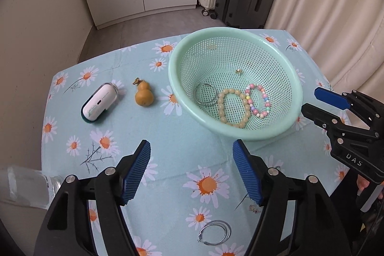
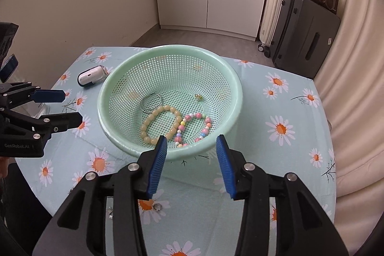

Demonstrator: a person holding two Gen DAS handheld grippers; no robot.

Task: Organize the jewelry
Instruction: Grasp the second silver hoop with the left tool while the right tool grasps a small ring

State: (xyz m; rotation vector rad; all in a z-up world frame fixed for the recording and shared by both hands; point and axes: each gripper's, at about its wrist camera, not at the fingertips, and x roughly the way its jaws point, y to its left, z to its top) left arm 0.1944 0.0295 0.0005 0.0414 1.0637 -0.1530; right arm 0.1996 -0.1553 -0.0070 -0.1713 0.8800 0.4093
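Green basket (image 2: 236, 92) sits on the daisy cloth (image 1: 168, 155) with a cream bead bracelet (image 2: 161, 125), a pastel bead bracelet (image 2: 192, 128) and a silver ring (image 2: 151, 101) inside, while the left gripper (image 1: 191, 169) and right gripper (image 2: 190, 166) hang wide open holding nothing.

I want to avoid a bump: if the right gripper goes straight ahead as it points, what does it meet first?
Probably the near rim of the mint-green plastic mesh basket, directly ahead of the open right gripper; depth is uncertain.
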